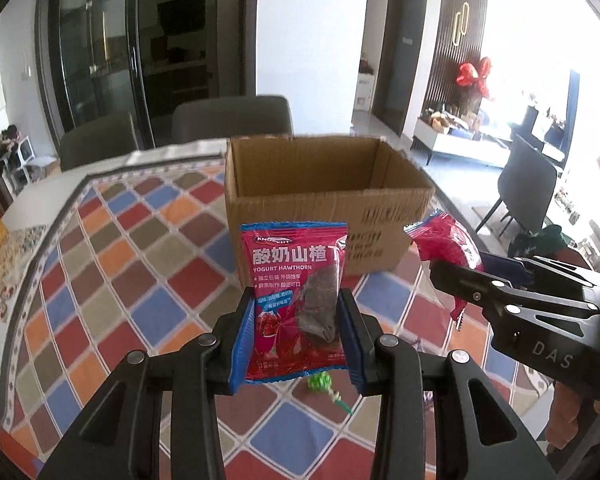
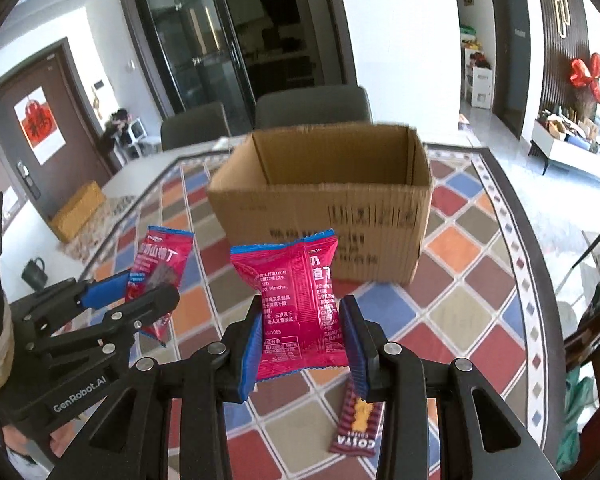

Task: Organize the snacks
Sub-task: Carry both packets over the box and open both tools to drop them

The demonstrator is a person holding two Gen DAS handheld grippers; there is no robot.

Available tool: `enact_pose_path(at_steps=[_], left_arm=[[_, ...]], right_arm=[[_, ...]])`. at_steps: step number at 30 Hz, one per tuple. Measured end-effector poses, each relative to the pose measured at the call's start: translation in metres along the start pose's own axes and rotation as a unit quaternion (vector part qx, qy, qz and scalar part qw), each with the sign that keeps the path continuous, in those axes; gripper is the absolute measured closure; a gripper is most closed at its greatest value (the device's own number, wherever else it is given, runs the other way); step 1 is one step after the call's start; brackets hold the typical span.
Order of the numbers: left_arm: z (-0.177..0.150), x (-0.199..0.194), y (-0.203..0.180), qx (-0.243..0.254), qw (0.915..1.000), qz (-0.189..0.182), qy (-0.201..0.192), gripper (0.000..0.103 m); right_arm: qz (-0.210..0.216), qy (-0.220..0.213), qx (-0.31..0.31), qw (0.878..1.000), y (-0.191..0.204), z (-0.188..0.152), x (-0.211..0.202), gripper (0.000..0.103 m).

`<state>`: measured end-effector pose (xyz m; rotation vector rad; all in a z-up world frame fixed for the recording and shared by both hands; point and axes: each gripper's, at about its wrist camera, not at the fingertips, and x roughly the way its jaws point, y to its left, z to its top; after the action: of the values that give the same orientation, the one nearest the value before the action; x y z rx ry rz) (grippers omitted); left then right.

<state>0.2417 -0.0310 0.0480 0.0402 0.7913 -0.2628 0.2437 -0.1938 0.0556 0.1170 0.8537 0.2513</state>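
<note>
Both grippers are matte black linkages with round silver pivot screws and blue ribbed pads (image 1: 242,340) lining the fingers' inner faces. The left gripper (image 2: 140,292) reads "GenRobot.AI" behind its fingers; the right gripper (image 1: 456,264) shows "DAS".

Two grey chairs (image 2: 312,110) behind checkered tablecloth (image 1: 112,264); black mug (image 2: 34,273) at table edge.

left wrist: looks forward over its tool, close above the worktop (image 1: 112,264)
right wrist: likewise
shared: cardboard box (image 1: 324,204), chairs behind
</note>
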Motion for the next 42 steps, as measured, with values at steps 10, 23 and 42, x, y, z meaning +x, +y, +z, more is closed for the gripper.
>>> enact_pose_path(at_steps=[10,23,42], left_arm=[[0.039,0.006,0.002,0.011,0.9998,0.005,-0.017,0.064],[0.095,0.047,0.011,0.012,0.9999,-0.003,0.006,0.064],[0.130,0.099,0.028,-0.012,0.9990,0.001,0.042,0.055]], right_arm=[[-0.001,-0.025,0.008,1.000,-0.009,0.040,0.001,0.065],[-0.017,-0.028,0.003,0.999,-0.017,0.092,0.025,0.065],[-0.072,-0.004,0.006,0.997,-0.031,0.129,0.069,0.050]])
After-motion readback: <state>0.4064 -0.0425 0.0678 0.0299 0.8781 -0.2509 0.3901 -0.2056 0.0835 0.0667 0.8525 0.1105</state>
